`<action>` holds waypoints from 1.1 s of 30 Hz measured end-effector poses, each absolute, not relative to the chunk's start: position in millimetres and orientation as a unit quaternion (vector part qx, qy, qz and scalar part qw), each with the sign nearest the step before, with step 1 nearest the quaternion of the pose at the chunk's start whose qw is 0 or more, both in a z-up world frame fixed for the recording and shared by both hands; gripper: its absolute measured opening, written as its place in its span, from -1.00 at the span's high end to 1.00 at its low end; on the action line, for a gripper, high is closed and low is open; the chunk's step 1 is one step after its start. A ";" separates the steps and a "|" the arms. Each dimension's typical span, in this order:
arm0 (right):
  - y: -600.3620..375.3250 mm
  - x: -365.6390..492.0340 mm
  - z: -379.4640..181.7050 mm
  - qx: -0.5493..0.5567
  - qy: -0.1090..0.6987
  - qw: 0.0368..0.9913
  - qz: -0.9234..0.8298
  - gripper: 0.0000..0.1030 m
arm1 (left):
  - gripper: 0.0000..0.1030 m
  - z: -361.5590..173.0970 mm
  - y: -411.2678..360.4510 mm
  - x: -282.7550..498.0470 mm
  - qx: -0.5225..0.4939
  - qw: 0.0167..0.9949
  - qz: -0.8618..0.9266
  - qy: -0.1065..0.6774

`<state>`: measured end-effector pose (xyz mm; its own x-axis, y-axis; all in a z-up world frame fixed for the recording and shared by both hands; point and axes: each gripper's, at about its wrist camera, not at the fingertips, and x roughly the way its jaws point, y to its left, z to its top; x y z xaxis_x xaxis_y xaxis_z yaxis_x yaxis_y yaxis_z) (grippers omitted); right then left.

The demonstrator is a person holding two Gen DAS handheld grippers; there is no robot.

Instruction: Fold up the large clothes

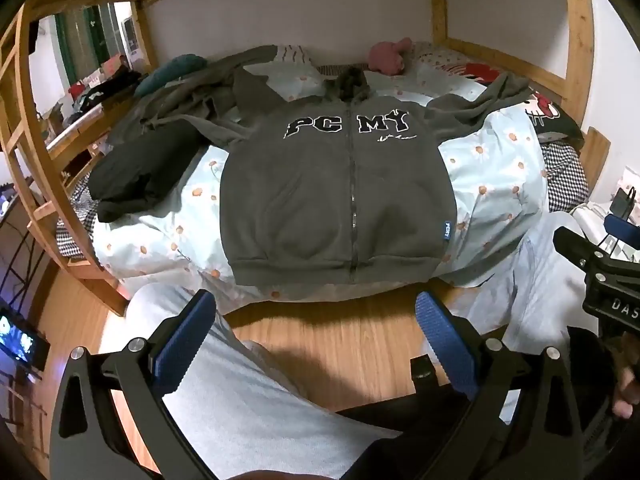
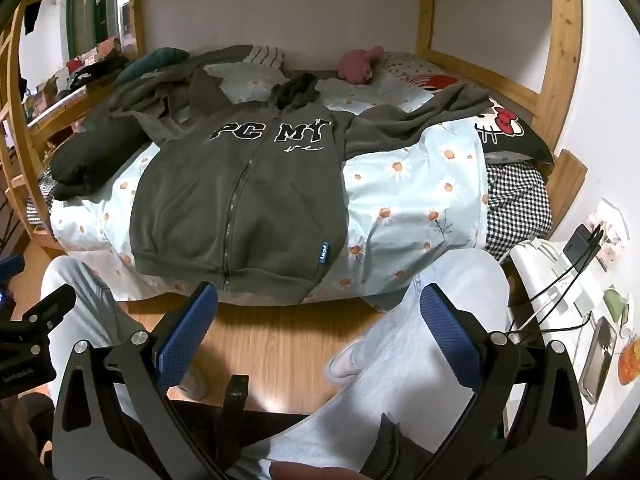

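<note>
A dark grey zip hoodie [image 1: 336, 196] with "PC MY" lettering lies flat, front up, on the bed, sleeves spread to both sides and hood at the far end; it also shows in the right wrist view [image 2: 240, 204]. My left gripper [image 1: 316, 320] is open and empty, held back from the bed above the floor and my lap, short of the hoodie's hem. My right gripper [image 2: 320, 312] is open and empty too, in front of the hem's right corner. The right gripper's body shows at the right edge of the left wrist view [image 1: 600, 264].
The bed has a light blue daisy quilt [image 2: 416, 200] inside a wooden bunk frame [image 1: 24, 152]. A black garment [image 1: 140, 176] and other grey clothes [image 1: 180, 96] lie at the left. A pink plush [image 1: 388, 56] and Hello Kitty pillow [image 2: 504, 128] sit behind. A desk with cables [image 2: 568, 280] stands right.
</note>
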<state>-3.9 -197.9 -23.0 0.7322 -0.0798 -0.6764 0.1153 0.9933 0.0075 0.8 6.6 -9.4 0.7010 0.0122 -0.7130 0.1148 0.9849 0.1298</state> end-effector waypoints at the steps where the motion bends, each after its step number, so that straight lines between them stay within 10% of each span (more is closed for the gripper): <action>1: -197.8 -4.0 -23.0 0.024 0.362 0.930 -0.053 -0.94 | -0.91 -8.8 6.4 1.4 0.085 0.918 -0.027 0.386; 33: -198.9 -1.8 -23.1 0.025 0.368 0.928 -0.052 -0.94 | -0.91 -14.3 2.5 -0.3 0.094 0.914 -0.032 0.394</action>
<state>-1.8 -198.9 -23.1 0.7239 -0.0776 -0.6855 0.1141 0.9934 0.0081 -0.3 2.5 -14.3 0.6875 0.0165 -0.7260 0.1322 0.9802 0.1474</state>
